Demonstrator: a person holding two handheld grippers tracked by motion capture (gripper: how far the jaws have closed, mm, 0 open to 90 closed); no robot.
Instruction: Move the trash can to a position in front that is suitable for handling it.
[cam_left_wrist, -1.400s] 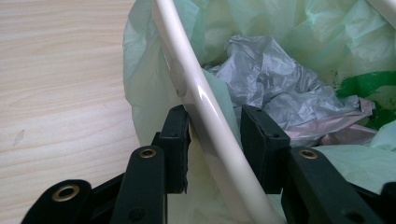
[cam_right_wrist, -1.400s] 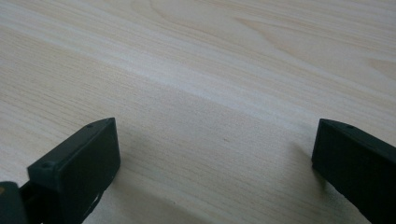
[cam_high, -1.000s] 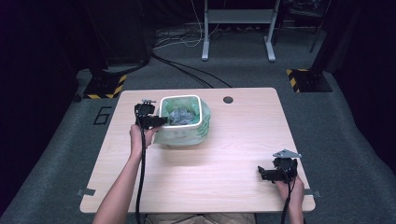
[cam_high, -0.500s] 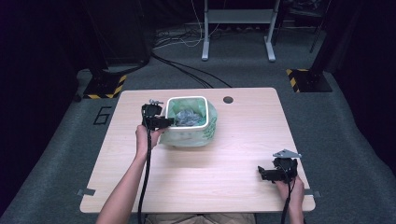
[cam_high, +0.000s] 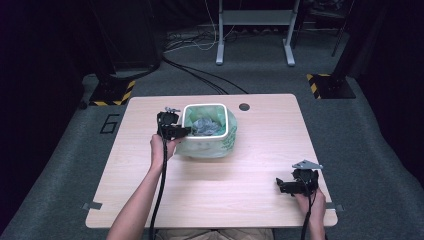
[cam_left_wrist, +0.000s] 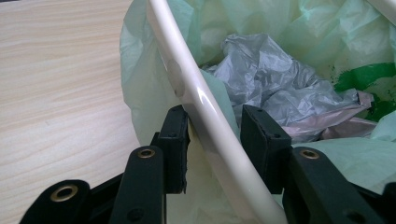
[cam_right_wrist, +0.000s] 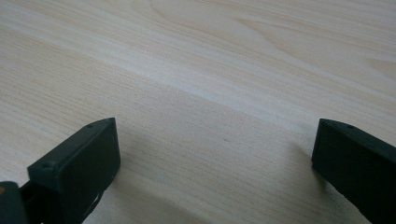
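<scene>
A small white-rimmed bin (cam_high: 227, 121) lined with a pale green bag (cam_left_wrist: 149, 84) stands on the wooden table (cam_high: 260, 150), at the middle toward the back. Crumpled grey plastic (cam_left_wrist: 271, 79) lies inside it. My left gripper (cam_high: 184, 131) is at the bin's left side, its jaws astride the white rim (cam_left_wrist: 205, 102) and shut on it together with the bag. My right gripper (cam_high: 280, 186) rests low near the front right corner; its jaws stand wide open (cam_right_wrist: 215, 149) over bare wood, holding nothing.
A round cable hole (cam_high: 244, 106) sits in the table just behind the bin. Beyond the table, on the grey floor, are a metal stand (cam_high: 252, 30), cables (cam_high: 200, 80) and black-and-yellow striped bases (cam_high: 327, 85).
My left gripper has dragged the bin to the right and slightly toward the table's middle. The right gripper has stayed where it was.
</scene>
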